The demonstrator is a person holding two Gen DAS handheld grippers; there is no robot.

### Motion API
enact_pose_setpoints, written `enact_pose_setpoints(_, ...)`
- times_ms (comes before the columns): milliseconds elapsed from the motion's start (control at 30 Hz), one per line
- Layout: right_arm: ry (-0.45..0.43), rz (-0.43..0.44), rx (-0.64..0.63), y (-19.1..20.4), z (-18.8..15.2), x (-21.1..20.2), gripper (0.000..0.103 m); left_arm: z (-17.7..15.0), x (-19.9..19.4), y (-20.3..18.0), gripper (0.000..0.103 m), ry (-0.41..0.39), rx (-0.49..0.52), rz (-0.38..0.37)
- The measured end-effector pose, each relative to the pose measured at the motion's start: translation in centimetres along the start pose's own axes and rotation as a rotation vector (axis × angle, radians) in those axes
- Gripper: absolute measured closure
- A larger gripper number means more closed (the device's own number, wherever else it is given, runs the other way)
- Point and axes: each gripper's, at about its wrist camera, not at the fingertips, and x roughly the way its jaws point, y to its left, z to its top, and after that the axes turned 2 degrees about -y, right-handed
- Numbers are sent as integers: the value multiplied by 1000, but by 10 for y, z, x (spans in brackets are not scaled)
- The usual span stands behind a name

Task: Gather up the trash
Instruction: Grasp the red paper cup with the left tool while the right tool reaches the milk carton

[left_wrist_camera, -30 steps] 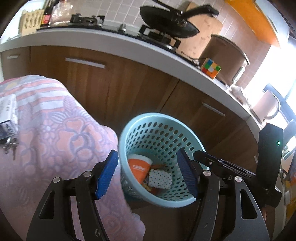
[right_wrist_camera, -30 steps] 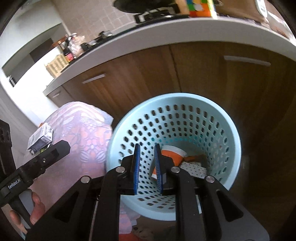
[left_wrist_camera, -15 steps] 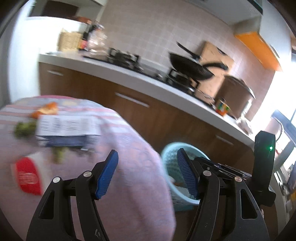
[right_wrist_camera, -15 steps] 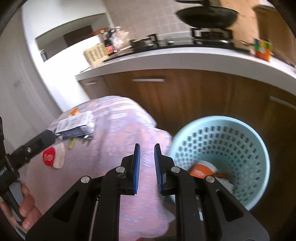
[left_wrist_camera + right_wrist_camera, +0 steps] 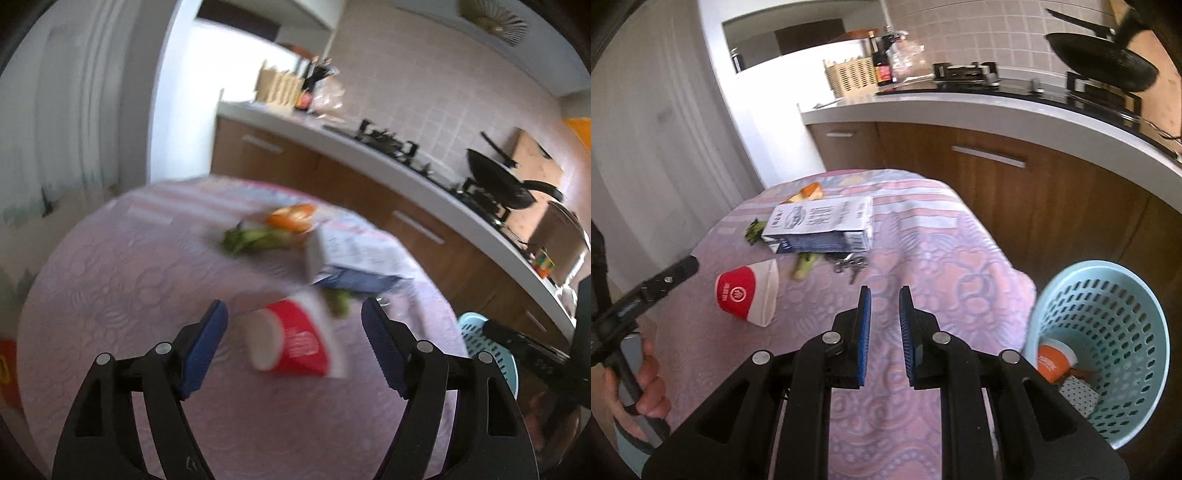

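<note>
A red and white paper cup (image 5: 295,341) lies on its side on the pink patterned tablecloth (image 5: 110,295), between the tips of my open left gripper (image 5: 293,325). It also shows in the right wrist view (image 5: 748,295). A white and blue carton (image 5: 822,229) lies further back, with green vegetable scraps (image 5: 255,238) and an orange peel (image 5: 291,214) by it. My right gripper (image 5: 884,306) hovers above the table edge, its jaws nearly closed and empty. The light blue perforated basket (image 5: 1108,332) stands on the floor to the right and holds an orange cup (image 5: 1052,360).
Keys (image 5: 849,266) lie by the carton. A brown cabinet with a white counter (image 5: 960,107) runs behind the table, carrying a stove and a black pan (image 5: 1104,62). A red object (image 5: 7,369) sits at the table's left edge.
Both grippers swung left and up from the basket to the table. The left gripper now has the red cup between its open jaws. The right gripper's jaws have parted slightly.
</note>
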Motion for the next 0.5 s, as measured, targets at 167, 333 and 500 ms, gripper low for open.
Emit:
enact_pose_setpoints(167,29,5,-36,18,-1,13,86,-5,31,23,29,87,-61,-37)
enact_pose_setpoints(333,43,6,-47,23,-1,19,86,-10,59,22,29,146,-69,-48)
enact_pose_setpoints(500,48,19,-43,24,0,22,86,-12,76,4,28,173,2,11)
